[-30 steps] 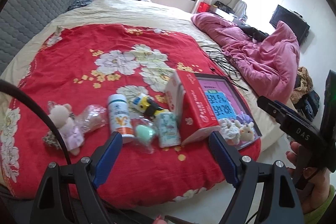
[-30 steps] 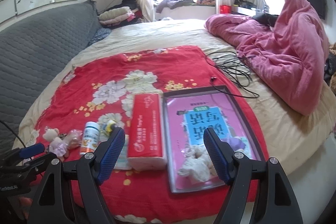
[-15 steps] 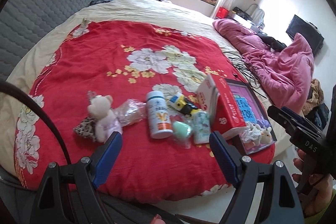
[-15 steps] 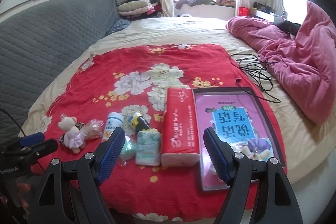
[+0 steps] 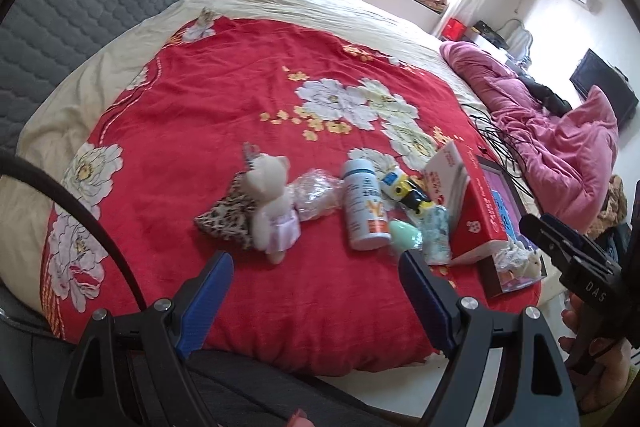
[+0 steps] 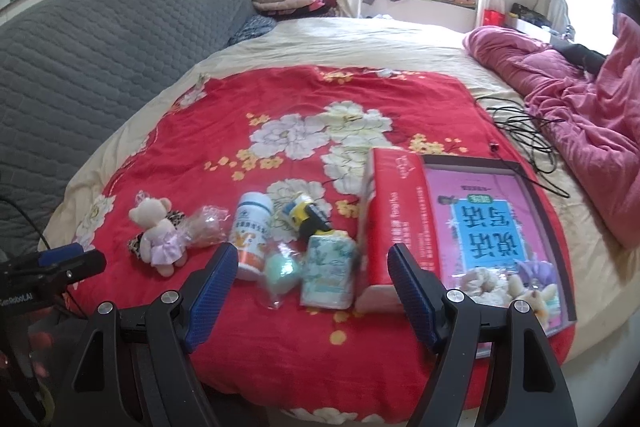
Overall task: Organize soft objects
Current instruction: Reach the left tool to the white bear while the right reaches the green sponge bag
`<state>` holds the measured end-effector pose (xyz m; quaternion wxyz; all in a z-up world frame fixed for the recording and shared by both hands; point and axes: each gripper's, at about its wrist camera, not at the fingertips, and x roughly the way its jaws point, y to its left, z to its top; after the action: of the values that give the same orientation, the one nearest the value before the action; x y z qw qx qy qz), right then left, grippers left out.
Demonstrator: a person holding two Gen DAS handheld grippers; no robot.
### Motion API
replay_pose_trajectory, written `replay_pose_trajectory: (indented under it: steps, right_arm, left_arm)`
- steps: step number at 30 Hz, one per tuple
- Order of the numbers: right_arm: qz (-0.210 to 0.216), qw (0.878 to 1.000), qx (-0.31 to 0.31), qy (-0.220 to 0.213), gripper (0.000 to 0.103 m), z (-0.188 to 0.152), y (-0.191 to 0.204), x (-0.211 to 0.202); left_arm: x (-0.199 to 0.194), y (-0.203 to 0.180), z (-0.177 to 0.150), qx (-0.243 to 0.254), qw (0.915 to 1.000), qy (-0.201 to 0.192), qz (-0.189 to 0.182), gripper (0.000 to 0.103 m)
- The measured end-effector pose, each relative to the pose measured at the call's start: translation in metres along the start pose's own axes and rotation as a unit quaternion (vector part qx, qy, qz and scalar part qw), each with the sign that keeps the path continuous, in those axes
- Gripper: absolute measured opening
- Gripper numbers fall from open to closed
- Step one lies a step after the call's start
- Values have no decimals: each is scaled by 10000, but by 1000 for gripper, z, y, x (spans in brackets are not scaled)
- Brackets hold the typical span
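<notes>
left wrist view, left gripper [image 5: 316, 291]: blue pads spread wide, nothing in between, hanging over the near edge of the red blanket [image 5: 208, 131] at the bottom of the frame.
left wrist view, teddy bear [image 5: 272, 205]: sits just above the gap between the pads, a bit left of centre. Lying on its back, head toward the top of the frame, feet pointing down at the gripper, so its long axis runs roughly along the fingers.
left wrist view, leopard pouch [image 5: 226, 215]: tucked against the bear's left side, touching it.
left wrist view, neighbours: crinkly plastic bag [image 5: 316, 193] right of the bear, then the white bottle [image 5: 364, 207], both close.
right wrist view, right gripper [image 6: 312, 287]: also wide open and empty, lower centre of the frame.
right wrist view, what it faces: mint sponge [image 6: 280, 269] and tissue pack [image 6: 330, 267] lie right above the gap; red tissue box [image 6: 390, 219] on the right.
right wrist view, bear: far over at middle left, well off this gripper's line.
my guess: the bear is the left one's grab, it's nearer and lined up already. Plush pile on the pink book [image 6: 496, 219], lower right, suits the right one.
</notes>
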<state>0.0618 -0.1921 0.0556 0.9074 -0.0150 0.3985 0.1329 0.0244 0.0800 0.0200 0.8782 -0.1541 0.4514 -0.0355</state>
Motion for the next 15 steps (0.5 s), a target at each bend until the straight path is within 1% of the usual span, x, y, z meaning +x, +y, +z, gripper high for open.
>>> replay_pose_trajectory:
  steps: [5,10,12,14,15]
  right_arm:
    - [53,9999,-111,114,78,0,12,11]
    - [75,9994,-258,202,78,0,23,23]
    - [86,9993,-267,265,78,-2,25,28]
    - [111,9989,-311,342,78,-5,29,35]
    - [107,9986,-340,389,78,-6,30,38]
  left_arm:
    - [4,12,0,-92,9999,61,56,84]
    - [10,16,-2,-41,9999,107,-11,84]
    - [13,18,-4,-62,9999,128,-83,84]
    - [19,24,-5,-175,9993,154,-298,84]
    - [23,26,-5,-232,9989,200,-346,87]
